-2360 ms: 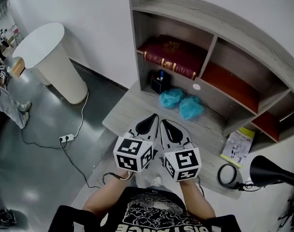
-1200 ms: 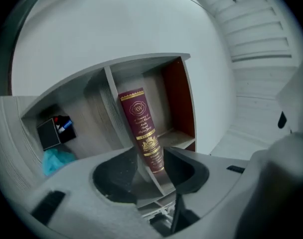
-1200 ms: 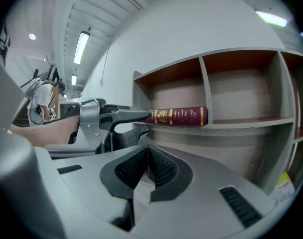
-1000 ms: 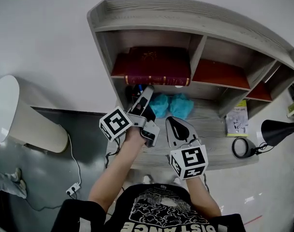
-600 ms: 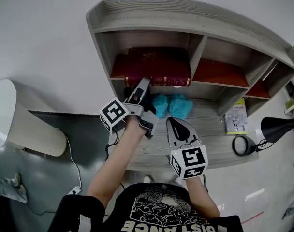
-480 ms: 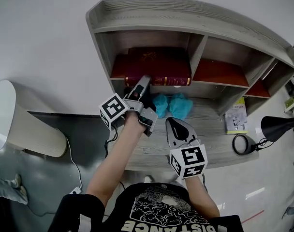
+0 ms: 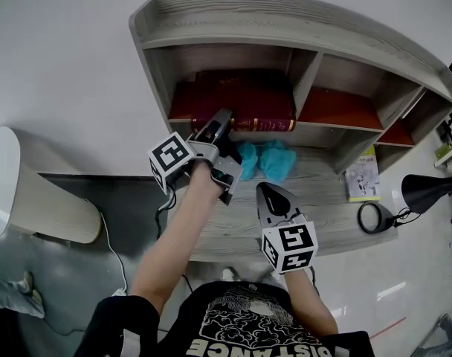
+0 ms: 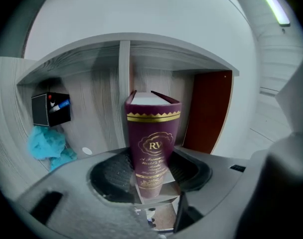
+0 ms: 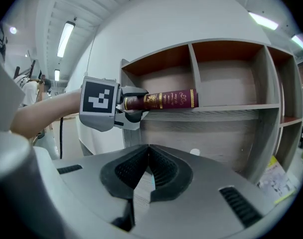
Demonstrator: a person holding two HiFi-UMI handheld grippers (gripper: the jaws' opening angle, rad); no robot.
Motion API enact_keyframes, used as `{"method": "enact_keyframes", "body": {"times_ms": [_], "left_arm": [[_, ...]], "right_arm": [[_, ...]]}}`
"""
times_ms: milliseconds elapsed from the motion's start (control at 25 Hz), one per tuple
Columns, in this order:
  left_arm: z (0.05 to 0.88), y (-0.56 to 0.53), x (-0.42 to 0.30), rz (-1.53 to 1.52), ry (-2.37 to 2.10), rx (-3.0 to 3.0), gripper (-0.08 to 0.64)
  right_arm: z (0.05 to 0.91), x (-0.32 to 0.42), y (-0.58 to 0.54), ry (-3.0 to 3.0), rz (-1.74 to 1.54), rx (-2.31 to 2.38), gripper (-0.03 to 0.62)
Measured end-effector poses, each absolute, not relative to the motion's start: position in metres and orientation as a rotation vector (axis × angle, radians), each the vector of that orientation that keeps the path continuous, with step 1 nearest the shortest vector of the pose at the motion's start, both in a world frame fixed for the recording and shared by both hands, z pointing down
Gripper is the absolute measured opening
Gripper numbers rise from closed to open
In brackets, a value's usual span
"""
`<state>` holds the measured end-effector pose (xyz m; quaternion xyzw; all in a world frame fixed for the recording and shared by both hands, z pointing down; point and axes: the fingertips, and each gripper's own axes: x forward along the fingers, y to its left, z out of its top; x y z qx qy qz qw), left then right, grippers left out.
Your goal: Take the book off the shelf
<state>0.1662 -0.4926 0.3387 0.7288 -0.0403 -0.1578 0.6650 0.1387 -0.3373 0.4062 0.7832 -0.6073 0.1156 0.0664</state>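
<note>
Left gripper (image 8: 151,169) fingers closing, seemingly against the maroon book (image 8: 152,133) on the shelf (image 7: 233,28); right gripper (image 9: 148,149) fingers together, empty.

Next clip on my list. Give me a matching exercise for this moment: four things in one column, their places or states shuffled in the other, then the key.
Things
1. book
2. blue cloths
3. leaflet
4. right gripper

Places or states
A. on the desk, by the right end of the shelf unit
B. fingers shut, nothing between them
C. lying flat in the upper left compartment
D. on the desk, below the book's compartment

Pairs: 1-C, 2-D, 3-A, 4-B
</note>
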Motion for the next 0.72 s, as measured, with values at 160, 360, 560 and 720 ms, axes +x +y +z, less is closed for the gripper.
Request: {"method": "enact_keyframes", "body": {"times_ms": [160, 360, 560, 720], "left_arm": [[0.340, -0.491, 0.166, -0.372, -0.076, 1.652, 0.206], [0.337, -0.487, 0.160, -0.406, -0.054, 1.653, 0.204], [0.336, -0.478, 0.138, -0.467, -0.029, 1.632, 0.204], [0.336, -0.463, 0.128, -0.486, -0.033, 1.638, 0.202]], "right_arm": [[0.409, 0.137, -0.338, -1.828, 0.363, 2.360, 0.017], [0.410, 0.135, -0.333, -1.822, 0.380, 2.360, 0.017], [0.406, 0.123, -0.326, -1.841, 0.357, 2.358, 0.017], [0.395, 0.123, -0.316, -1.867, 0.329, 2.362, 0.017]]}}
